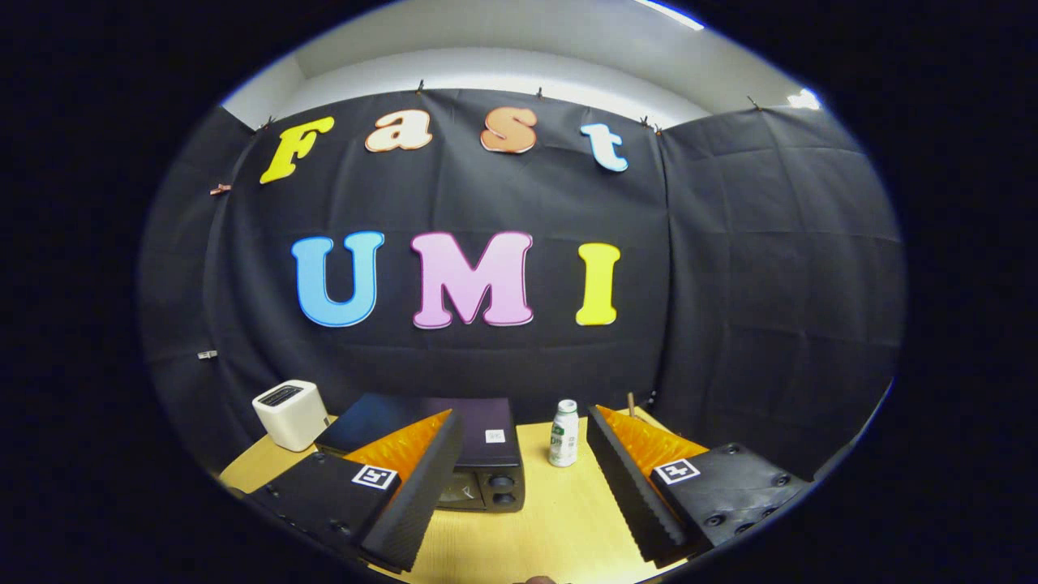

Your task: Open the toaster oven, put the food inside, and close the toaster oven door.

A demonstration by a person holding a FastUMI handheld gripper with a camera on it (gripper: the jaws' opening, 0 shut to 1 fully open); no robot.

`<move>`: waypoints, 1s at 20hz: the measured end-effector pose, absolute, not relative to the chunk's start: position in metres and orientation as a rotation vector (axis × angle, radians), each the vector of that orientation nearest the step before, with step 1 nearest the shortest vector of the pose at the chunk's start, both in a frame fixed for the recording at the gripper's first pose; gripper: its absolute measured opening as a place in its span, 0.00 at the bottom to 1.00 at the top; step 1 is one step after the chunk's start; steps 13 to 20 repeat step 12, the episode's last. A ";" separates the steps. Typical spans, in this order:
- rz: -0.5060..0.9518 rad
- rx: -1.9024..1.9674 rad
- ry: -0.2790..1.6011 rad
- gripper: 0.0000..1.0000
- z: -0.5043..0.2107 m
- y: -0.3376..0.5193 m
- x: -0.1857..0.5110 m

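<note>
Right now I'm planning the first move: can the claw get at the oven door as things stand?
Probably yes. The claw is open and holds nothing, and the oven sits just ahead on the table, its front facing the claw. The bottle stands beside the oven, not before it.

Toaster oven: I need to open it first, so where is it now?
In the gripper view, the black box-shaped toaster oven sits on the wooden table, partly behind the open tongs' left finger, between a white toaster and a small white bottle.

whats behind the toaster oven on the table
Behind the toaster oven hangs the black cloth wall. The open gripper left finger covers the oven's front, so its inside stays unseen.
</note>
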State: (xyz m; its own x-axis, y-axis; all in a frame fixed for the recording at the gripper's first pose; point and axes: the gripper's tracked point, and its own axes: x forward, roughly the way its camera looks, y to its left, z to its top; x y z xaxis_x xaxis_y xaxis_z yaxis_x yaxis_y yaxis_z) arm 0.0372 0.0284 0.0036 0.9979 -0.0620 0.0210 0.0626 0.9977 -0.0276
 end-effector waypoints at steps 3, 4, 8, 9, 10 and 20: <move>-0.072 -0.052 -0.061 0.99 0.015 0.013 0.014; -0.075 -0.058 -0.055 0.99 0.013 0.009 0.006; -0.085 -0.025 -0.016 0.98 0.005 -0.004 -0.016; -0.094 -0.016 -0.016 0.98 0.004 -0.009 -0.019; -0.102 -0.009 -0.015 0.98 0.003 -0.012 -0.021; -0.107 -0.009 -0.014 0.98 0.002 -0.018 -0.022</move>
